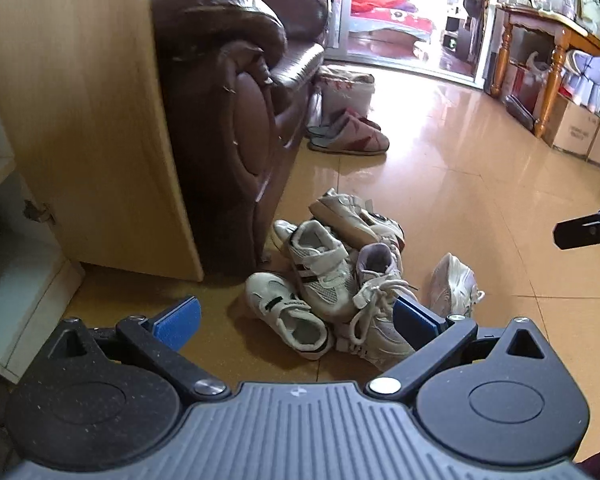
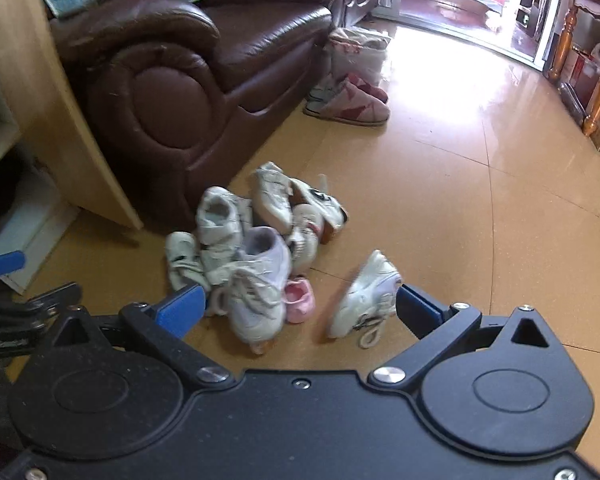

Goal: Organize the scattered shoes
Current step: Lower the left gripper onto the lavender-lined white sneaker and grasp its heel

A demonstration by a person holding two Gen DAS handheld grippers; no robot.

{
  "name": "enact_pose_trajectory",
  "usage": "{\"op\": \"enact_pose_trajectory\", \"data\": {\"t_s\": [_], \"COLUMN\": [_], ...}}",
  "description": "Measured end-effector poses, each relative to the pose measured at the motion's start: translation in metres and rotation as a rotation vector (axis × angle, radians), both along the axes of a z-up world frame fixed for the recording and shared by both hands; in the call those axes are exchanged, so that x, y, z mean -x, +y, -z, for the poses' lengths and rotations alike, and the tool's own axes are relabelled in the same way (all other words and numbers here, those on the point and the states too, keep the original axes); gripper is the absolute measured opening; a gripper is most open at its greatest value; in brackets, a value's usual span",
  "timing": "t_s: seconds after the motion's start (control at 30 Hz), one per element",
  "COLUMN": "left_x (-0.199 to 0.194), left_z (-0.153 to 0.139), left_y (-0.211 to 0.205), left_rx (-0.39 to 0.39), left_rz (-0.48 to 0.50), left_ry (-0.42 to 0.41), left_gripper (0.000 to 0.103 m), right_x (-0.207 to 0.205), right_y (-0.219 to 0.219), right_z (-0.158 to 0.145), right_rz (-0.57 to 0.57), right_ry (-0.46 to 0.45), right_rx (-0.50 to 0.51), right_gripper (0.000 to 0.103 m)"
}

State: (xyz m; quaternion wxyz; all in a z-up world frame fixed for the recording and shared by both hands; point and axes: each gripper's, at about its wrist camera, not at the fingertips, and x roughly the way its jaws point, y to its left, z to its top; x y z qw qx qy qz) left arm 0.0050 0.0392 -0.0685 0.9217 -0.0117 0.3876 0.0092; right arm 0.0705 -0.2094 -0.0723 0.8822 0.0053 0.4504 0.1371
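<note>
1. The left gripper (image 1: pixel 296 322) has its blue-padded fingers spread wide with nothing between them. It hovers above the floor, aimed at the pile of white sneakers (image 1: pixel 336 276).
2. The right gripper (image 2: pixel 298 308) is likewise spread wide and holds nothing.
3. In the left view, a strap sneaker (image 1: pixel 288 316) and a laced sneaker (image 1: pixel 374 316) lie nearest, just beyond the fingertips.
4. In the right view, the laced sneaker (image 2: pixel 258 292) sits between the fingers' lines, touching a small pink shoe (image 2: pixel 300 298).
5. A lone white sneaker (image 2: pixel 366 296) lies apart, right of the pile, near the right finger pad.
6. The pile rests on the tan tiled floor (image 1: pixel 480 208) just beside the brown leather armchair (image 1: pixel 236 92) and a wooden cabinet panel (image 1: pixel 80 112).
7. A pair of slippers (image 1: pixel 350 136) sits farther off, by the armchair's front.
</note>
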Motion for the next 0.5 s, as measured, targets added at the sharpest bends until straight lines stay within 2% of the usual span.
{"op": "enact_pose_trajectory", "data": {"t_s": [0.07, 0.13, 0.27, 0.43, 0.5], "left_x": [-0.009, -0.018, -0.043, -0.074, -0.086], "left_z": [0.009, 0.017, 0.042, 0.074, 0.083], "left_y": [-0.012, -0.022, -0.042, -0.053, -0.055], "left_rx": [-0.020, -0.023, 0.051, 0.114, 0.127], "left_rz": [0.016, 0.038, 0.104, 0.042, 0.025], "left_ry": [0.029, 0.034, 0.062, 0.131, 0.141], "left_gripper": [0.103, 0.103, 0.087, 0.077, 0.072], "right_x": [-0.012, -0.016, -0.021, -0.041, -0.044], "right_y": [-0.009, -0.012, -0.016, -0.042, -0.045], "right_z": [0.011, 0.018, 0.035, 0.078, 0.086], "right_rz": [0.061, 0.079, 0.108, 0.243, 0.258], "right_ry": [0.058, 0.073, 0.051, 0.135, 0.156], "right_rx": [-0.089, -0.108, -0.038, -0.113, -0.130], "right_gripper": [0.103, 0.103, 0.103, 0.103, 0.102]}}
